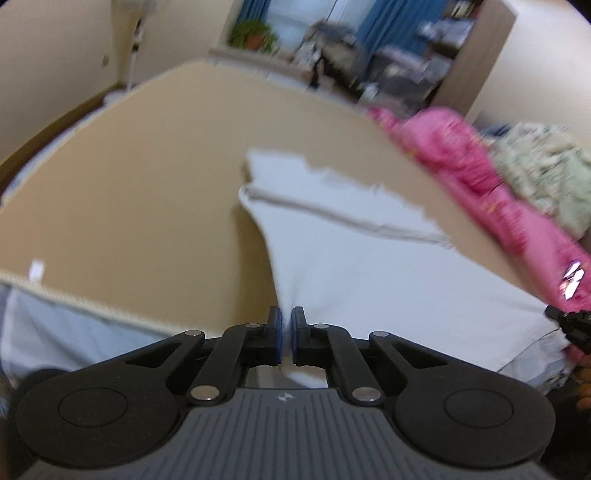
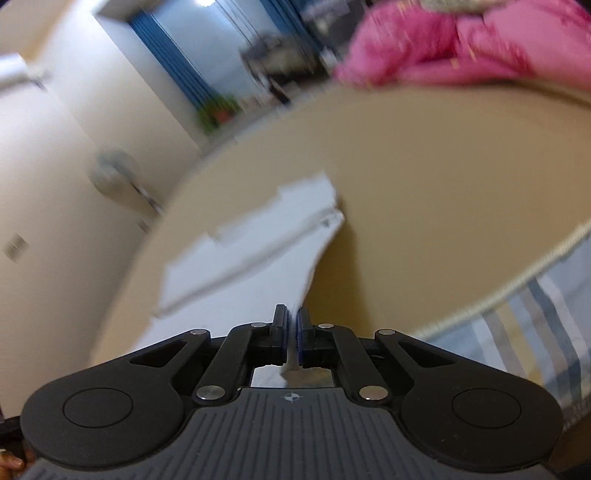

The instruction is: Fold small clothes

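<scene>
Here we pinch the white cloth (image 1: 369,266) in both claws, left claw (image 1: 287,325) and right claw (image 2: 291,325), its far end on the tan tabletop (image 1: 147,166). Beyond lie a pink heap (image 1: 461,155), blue curtains (image 1: 384,26).

Both wrist views close, angled down, sharing white garment (image 1: 369,266) (image 2: 240,280)

White garment (image 1: 369,266): thin, smooth, matt cloth with a stitched hem. Tan cover (image 1: 147,177): flat matt fabric, edged at the lower left of the frame with rough, corded trim. Pink pile (image 1: 461,162), upper right: crumpled cloth, faintly shiny. Left gripper (image 1: 287,332): matt black plastic arms, bright metal rivets, blue rubbery pads, ribbed grey body. Right gripper (image 2: 291,332): same finish.
</scene>
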`<action>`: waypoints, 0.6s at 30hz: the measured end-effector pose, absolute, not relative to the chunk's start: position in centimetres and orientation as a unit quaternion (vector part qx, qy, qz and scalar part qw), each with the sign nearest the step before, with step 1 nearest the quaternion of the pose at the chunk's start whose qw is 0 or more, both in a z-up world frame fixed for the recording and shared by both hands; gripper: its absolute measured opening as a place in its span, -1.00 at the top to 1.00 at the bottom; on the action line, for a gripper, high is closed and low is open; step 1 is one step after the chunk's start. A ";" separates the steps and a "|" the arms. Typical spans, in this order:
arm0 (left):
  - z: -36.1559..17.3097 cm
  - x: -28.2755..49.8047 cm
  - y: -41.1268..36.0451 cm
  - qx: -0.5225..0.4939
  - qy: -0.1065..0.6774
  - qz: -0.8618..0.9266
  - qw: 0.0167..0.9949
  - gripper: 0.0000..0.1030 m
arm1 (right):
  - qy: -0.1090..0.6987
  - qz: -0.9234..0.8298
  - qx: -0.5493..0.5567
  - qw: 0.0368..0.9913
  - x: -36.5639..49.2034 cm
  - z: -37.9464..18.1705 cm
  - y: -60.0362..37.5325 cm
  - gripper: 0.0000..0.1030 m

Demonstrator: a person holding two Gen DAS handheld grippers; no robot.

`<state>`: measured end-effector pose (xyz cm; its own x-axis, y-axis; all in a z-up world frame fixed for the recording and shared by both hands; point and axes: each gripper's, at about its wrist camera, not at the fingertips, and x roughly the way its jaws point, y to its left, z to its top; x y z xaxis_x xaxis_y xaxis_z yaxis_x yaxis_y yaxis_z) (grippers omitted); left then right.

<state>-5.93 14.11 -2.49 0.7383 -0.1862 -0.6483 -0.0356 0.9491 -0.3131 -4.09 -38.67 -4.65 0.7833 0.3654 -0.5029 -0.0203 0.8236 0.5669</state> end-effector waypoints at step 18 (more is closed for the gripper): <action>-2.5 9.4 19.9 -0.161 0.389 -0.053 0.906 0.88 | 0.321 0.079 0.331 0.884 3.3 -4.2 -41.2 0.92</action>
